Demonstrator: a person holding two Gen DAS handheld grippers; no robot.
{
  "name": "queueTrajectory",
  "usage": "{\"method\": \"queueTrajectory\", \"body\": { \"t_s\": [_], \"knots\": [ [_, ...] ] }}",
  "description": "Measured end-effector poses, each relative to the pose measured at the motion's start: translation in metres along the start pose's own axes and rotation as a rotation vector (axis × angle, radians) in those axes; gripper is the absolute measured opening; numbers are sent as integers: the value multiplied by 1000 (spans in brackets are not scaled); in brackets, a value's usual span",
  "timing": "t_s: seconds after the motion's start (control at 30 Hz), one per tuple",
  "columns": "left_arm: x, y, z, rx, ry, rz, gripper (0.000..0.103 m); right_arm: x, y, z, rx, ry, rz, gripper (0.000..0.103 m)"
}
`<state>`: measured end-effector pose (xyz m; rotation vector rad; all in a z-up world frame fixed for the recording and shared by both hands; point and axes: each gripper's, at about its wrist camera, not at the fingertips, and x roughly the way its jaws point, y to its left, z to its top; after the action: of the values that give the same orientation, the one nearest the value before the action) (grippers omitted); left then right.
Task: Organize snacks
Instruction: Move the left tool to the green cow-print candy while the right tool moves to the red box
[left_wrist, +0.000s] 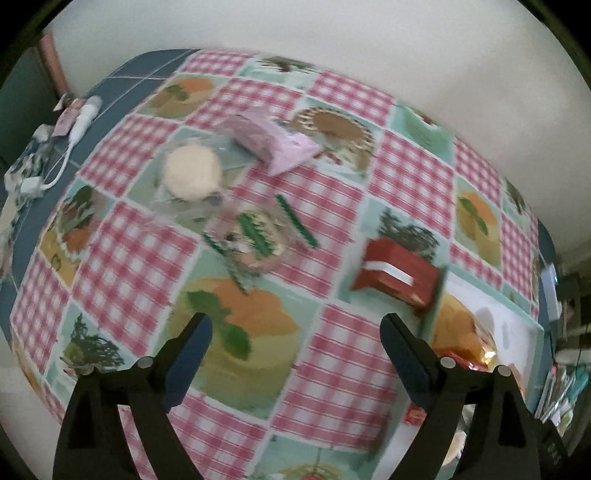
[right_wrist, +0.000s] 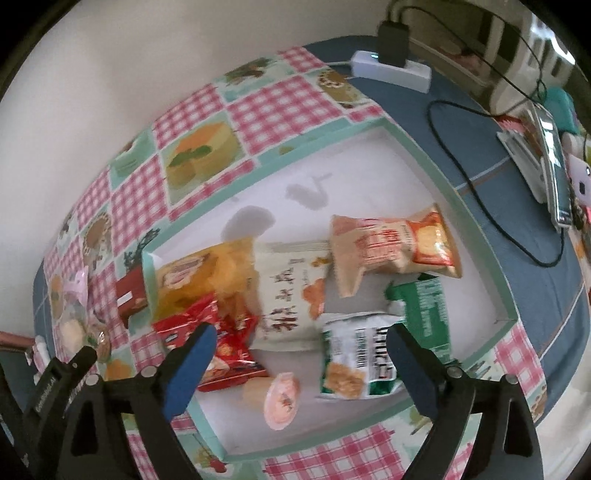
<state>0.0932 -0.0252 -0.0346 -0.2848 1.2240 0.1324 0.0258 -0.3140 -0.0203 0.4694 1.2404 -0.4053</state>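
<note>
My left gripper (left_wrist: 295, 321) hangs open over the checked tablecloth (left_wrist: 332, 369), nothing between its fingers. Beyond it lie a clear packet with green print (left_wrist: 255, 240), a round cream cake in clear wrap (left_wrist: 192, 171), a pink packet (left_wrist: 273, 142) and a red box (left_wrist: 399, 277). My right gripper (right_wrist: 301, 332) stands open above a white tray with a teal rim (right_wrist: 424, 155). In the tray lie a yellow chip bag (right_wrist: 207, 273), a red packet (right_wrist: 225, 343), a cream bag (right_wrist: 291, 295), a beige-orange bag (right_wrist: 388, 247), a green bag (right_wrist: 424, 310), a white-green packet (right_wrist: 354, 362) and a pink jelly cup (right_wrist: 280, 400).
A white power strip (right_wrist: 391, 70) with a black plug and a trailing black cable (right_wrist: 480, 192) lies on the blue cloth past the tray, a phone (right_wrist: 554, 166) to its right. A white corded device (left_wrist: 81, 118) lies at the table's far left. A pale wall backs the table.
</note>
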Motion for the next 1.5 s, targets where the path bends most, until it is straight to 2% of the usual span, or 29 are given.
{"method": "queueTrajectory", "body": {
  "t_s": [0.17, 0.37, 0.97, 1.23, 1.5],
  "knots": [
    [2, 25, 7, -58, -2, 32, 93, 0, 21, -5, -45, -5, -4, 97],
    [4, 52, 14, -118, 5, 33, 92, 0, 52, -13, -106, -18, 4, 103],
    [6, 126, 35, -257, -17, 16, 93, 5, 118, -36, -255, -41, 55, 103],
    [11, 166, 40, -371, -9, 19, 93, 9, 143, -44, -307, -49, 80, 103],
    [19, 184, 46, -422, -5, -11, 93, 17, 171, -47, -348, -59, 107, 103]
  ]
}}
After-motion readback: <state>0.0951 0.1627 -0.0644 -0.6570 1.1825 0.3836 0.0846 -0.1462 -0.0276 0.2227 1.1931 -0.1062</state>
